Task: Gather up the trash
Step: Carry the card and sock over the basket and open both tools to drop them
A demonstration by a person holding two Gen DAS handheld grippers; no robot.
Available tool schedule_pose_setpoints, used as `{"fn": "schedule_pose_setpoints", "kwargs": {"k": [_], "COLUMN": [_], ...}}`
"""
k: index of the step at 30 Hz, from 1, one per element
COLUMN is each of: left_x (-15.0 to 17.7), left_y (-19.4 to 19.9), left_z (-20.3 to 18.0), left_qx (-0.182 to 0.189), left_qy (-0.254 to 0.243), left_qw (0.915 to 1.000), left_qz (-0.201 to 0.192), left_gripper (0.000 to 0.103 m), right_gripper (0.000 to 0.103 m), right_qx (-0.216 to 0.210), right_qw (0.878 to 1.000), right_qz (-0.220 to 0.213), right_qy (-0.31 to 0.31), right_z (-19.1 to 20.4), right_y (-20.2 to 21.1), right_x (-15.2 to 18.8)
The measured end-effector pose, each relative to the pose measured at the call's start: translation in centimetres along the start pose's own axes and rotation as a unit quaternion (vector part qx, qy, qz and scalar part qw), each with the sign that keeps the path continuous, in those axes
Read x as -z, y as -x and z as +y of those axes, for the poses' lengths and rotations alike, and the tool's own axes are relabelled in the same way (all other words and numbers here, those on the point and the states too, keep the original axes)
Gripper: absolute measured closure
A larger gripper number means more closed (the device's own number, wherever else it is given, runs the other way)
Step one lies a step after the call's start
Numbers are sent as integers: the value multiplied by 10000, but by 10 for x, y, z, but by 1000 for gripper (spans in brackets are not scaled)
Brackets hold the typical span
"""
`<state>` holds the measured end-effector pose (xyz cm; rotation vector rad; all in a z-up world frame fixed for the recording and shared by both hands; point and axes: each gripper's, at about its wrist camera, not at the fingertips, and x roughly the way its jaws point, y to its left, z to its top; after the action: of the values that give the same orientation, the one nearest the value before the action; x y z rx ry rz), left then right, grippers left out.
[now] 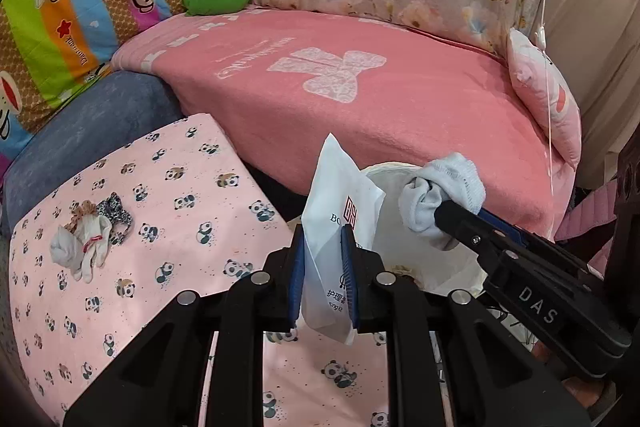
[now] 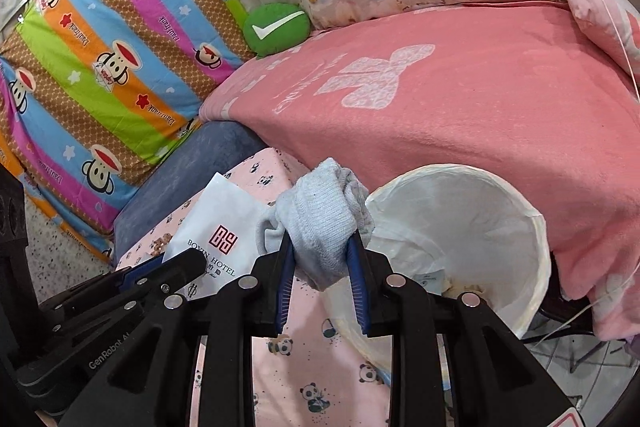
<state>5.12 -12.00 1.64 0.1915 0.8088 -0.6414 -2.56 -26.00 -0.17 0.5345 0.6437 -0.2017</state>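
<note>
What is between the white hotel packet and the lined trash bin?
The pale blue sock, clamped in the right gripper, hangs between the white hotel packet and the trash bin; the right wrist view shows this best.

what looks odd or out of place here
The right gripper is shut on a balled-up pale blue sock, carried near the lined trash bin like litter, beside the white hotel packet in the left gripper. More socks and scrunchies lie loose on the panda-print cover.
</note>
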Motion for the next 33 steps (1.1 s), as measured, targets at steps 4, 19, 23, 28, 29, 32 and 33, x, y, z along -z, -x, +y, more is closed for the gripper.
{"fn": "schedule_pose_setpoints", "kwargs": {"k": [4,19,23,28,29,32,33], "left_x": [-5,-9,-9,-8,-7,-6,-6], "left_y": [-6,-36,-38,-39,-38,-39,-39], "left_z": [-21,-50,-47,-40,-39,-34,-33], "left_qx": [143,133,-5,-104,-110,-129,-136], "left_qy": [-152,-125,-105,-17,0,36,48], "left_qw": [9998,9996,9997,9997,9997,9996,9996], "left_qz": [45,223,199,223,229,247,255], "left_gripper": [86,49,44,44,44,44,44], "right_gripper": [77,76,75,71,70,70,69], "right_qx": [88,292,309,312,325,312,305], "right_qw": [9998,9980,9977,9979,9979,9979,9980], "right_qz": [-89,-109,-91,-63,-70,-69,-70], "right_qy": [-167,-555,-594,-569,-560,-555,-543], "right_z": [-22,-74,-75,-72,-71,-67,-65], "right_y": [11,19,16,11,10,9,9], "right_x": [0,5,7,7,7,8,8]}}
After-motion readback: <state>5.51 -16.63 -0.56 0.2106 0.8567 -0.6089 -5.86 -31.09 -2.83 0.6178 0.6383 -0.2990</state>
